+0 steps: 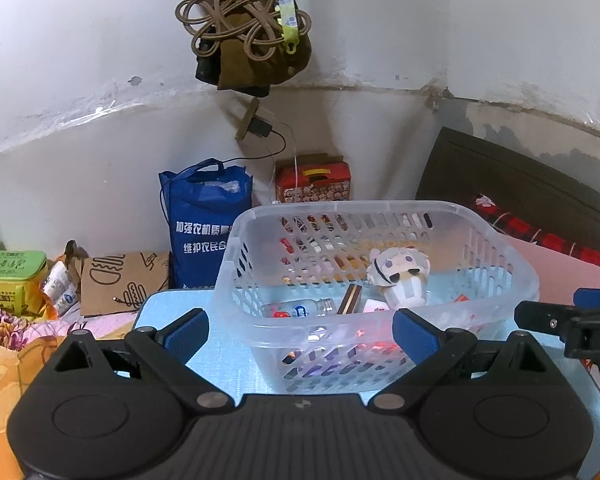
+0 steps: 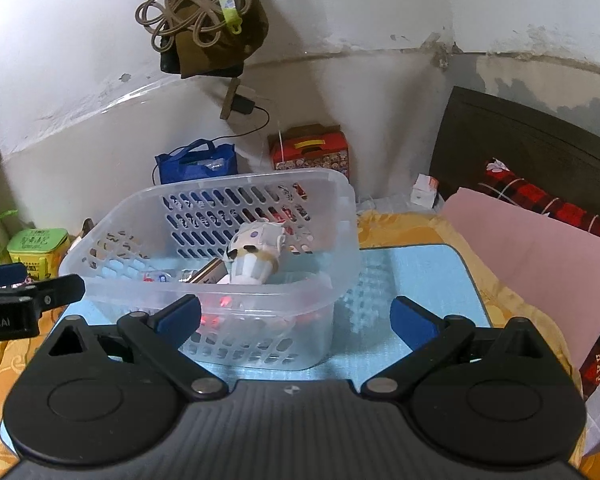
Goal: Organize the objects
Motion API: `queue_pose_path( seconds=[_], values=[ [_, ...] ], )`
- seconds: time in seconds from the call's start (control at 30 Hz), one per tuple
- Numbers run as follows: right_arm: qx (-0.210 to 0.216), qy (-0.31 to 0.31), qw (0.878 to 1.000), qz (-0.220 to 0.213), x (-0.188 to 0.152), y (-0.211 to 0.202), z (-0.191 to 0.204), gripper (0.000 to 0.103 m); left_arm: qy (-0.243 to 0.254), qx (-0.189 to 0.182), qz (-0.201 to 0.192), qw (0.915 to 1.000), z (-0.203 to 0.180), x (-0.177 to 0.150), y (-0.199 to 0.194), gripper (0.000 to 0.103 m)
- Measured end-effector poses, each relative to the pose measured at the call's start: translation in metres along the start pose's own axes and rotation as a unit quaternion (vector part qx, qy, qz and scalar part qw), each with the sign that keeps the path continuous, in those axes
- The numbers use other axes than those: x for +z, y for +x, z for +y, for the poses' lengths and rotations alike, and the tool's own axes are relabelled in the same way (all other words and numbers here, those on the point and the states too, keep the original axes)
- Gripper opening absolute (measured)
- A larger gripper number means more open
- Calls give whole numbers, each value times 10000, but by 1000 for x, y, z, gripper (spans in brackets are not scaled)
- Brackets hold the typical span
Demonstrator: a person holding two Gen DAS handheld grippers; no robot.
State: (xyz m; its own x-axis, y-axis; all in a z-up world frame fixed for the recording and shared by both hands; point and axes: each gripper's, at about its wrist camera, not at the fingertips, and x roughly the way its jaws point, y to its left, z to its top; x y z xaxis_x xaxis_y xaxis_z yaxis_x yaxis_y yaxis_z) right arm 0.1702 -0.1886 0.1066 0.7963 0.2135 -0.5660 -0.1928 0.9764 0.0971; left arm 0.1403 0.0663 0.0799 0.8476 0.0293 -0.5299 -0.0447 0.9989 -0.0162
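Observation:
A clear plastic basket (image 1: pixel 512 256) stands on a light blue mat (image 1: pixel 172 304). In it lie a white doll figure (image 1: pixel 400 276), a small clear bottle (image 1: pixel 300 308) and a brown striped stick (image 1: pixel 350 298). My left gripper (image 1: pixel 300 336) is open and empty, just in front of the basket's near wall. My right gripper (image 2: pixel 296 320) is open and empty, at the basket's (image 2: pixel 340 200) near right corner; the doll (image 2: pixel 256 256) shows inside. Each gripper's finger shows at the edge of the other's view.
A blue bag (image 1: pixel 204 224), a red box (image 1: pixel 314 182), a cardboard bag (image 1: pixel 120 280) and a green tin (image 1: pixel 12 280) stand behind, by the wall. A pink sheet (image 2: pixel 540 256) and a dark headboard (image 2: pixel 540 148) are on the right. Cords hang above (image 1: pixel 240 24).

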Motion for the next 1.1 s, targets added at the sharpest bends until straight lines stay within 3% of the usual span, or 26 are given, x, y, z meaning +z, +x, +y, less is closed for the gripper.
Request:
queue_pose_path(
  seconds=[1.1],
  values=[
    [-141, -156, 9998, -52, -3, 0, 1, 103, 52, -13, 102, 9999, -12, -3, 5, 100]
  ],
)
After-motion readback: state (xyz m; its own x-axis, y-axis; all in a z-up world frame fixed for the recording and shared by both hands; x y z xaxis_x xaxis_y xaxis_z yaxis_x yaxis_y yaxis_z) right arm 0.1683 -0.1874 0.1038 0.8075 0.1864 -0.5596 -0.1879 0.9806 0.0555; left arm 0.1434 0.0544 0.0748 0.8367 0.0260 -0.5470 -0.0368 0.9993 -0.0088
